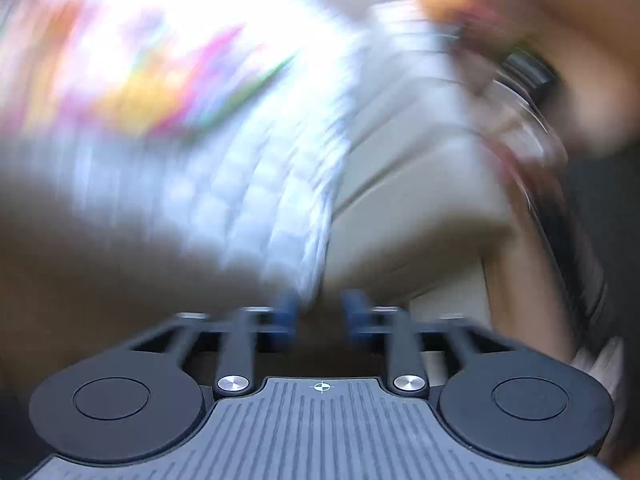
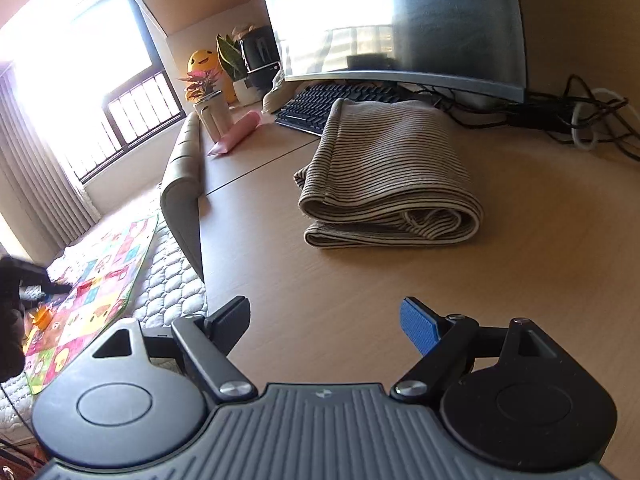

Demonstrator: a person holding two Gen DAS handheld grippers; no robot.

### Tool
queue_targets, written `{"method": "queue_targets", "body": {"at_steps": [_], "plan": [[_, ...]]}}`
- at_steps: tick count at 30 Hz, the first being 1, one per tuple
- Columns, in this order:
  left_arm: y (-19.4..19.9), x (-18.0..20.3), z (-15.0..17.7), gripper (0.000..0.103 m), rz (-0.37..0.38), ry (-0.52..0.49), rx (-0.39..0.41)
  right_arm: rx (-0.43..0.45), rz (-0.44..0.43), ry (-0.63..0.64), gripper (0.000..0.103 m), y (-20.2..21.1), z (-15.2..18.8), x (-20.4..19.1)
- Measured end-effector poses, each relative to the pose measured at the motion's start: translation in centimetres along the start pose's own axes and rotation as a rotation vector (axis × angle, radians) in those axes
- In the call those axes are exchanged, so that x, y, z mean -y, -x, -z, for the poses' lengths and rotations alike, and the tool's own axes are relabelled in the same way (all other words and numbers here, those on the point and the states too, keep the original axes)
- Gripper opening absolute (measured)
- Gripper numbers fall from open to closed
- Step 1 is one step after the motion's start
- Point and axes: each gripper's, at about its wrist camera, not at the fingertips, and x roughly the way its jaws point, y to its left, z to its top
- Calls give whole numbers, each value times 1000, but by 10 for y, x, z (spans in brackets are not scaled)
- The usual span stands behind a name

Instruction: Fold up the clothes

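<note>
A beige cloth with thin dark stripes [image 2: 384, 176] lies folded into a thick bundle on the wooden desk [image 2: 520, 260], in front of the keyboard. My right gripper [image 2: 326, 312] hovers over the desk a little short of the bundle, jaws wide open and nothing between them. The left wrist view is heavily smeared by motion. My left gripper [image 1: 320, 312] shows its blue pads [image 1: 286, 314] apart with a clear gap and no cloth that I can make out between them. It faces a white quilted mattress [image 1: 260, 184] and a colourful mat [image 1: 140, 72].
A curved monitor [image 2: 400, 20] and black keyboard [image 2: 320, 104] stand behind the cloth, with tangled cables [image 2: 592, 116] at the right. Potted plants, a yellow toy [image 2: 202, 62] and a pink item sit at the desk's far left. A padded bed board [image 2: 184, 168] borders the desk's left edge.
</note>
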Motion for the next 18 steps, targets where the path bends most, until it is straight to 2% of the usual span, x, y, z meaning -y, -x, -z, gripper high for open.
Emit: {"method": "queue_targets", "body": {"at_steps": [1,2,3,4,5,6,8,9,10,11,13,15,18], "plan": [[-9,-28,-8,60,77,201,-104,-5,5,-9,83,-1,-1,2],[-16,-45,-9,67,130,332,-180,-10,11,-18,83,-3,-2,3],[-22,-52,-6,72,139,381,-227,-15,17,-28,83,-4,-3,5],[-25,-50,-3,75,106,357,-249,-15,85,10,85,-5,-3,2],[-25,-32,0,75,-1,202,-224,-14,157,51,85,-6,-3,-1],[-25,-10,7,75,-105,25,-179,-9,187,118,85,-6,-3,-7],[-22,45,37,76,-289,-407,-7,0,161,107,86,-3,-4,-6],[-20,72,62,77,-327,-602,88,4,193,100,86,-1,-5,-6],[-17,94,87,85,-297,-735,145,9,195,91,88,0,-5,-4],[-12,112,109,99,-220,-814,166,15,194,81,93,2,-5,-1],[-5,141,148,103,-69,-888,155,23,161,-19,103,8,-6,10],[0,167,190,103,27,-973,132,37,166,-38,103,16,-3,14],[6,186,255,103,132,-1070,138,66,185,-29,103,27,0,16]]}}
